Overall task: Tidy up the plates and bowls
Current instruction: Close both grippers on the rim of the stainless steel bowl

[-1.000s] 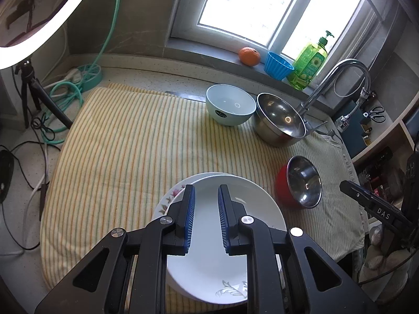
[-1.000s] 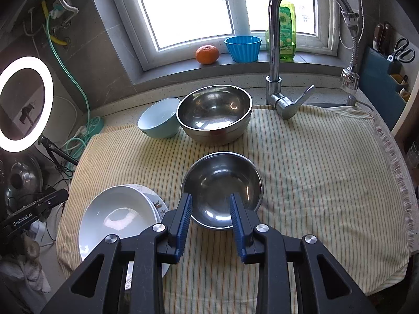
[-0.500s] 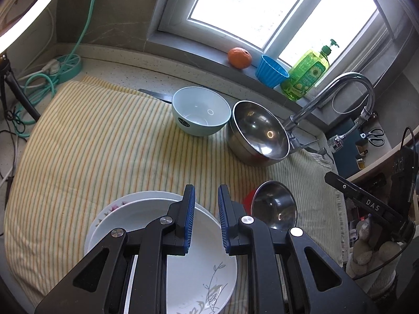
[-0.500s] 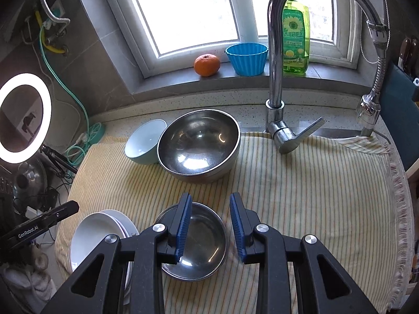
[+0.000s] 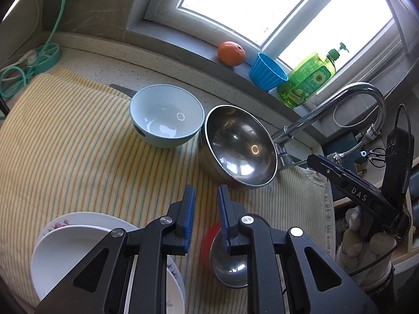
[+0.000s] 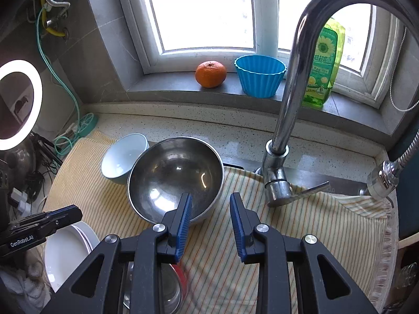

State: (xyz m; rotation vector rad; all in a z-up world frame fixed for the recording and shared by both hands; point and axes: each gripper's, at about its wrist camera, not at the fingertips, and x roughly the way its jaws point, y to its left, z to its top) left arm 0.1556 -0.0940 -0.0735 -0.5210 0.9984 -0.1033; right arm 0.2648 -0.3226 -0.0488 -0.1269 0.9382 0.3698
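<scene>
Left wrist view: the left tool [image 5: 205, 217] hangs spread (nothing between its pads), stacked white plates [image 5: 78, 256] below-left, small red-sided steel bowl [image 5: 225, 259] below-right.

Right wrist view: the right tool [image 6: 210, 225] is spread, the large steel bowl [image 6: 175, 178] just ahead-left.

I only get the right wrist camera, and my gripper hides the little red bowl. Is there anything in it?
Observer: No. The left wrist view shows the red bowl standing upright on the striped cloth, and its shiny steel inside is empty.
Kid: Is the left gripper holding something?
Observer: No. The left gripper is open, and there is only cloth between its fingers.
</scene>
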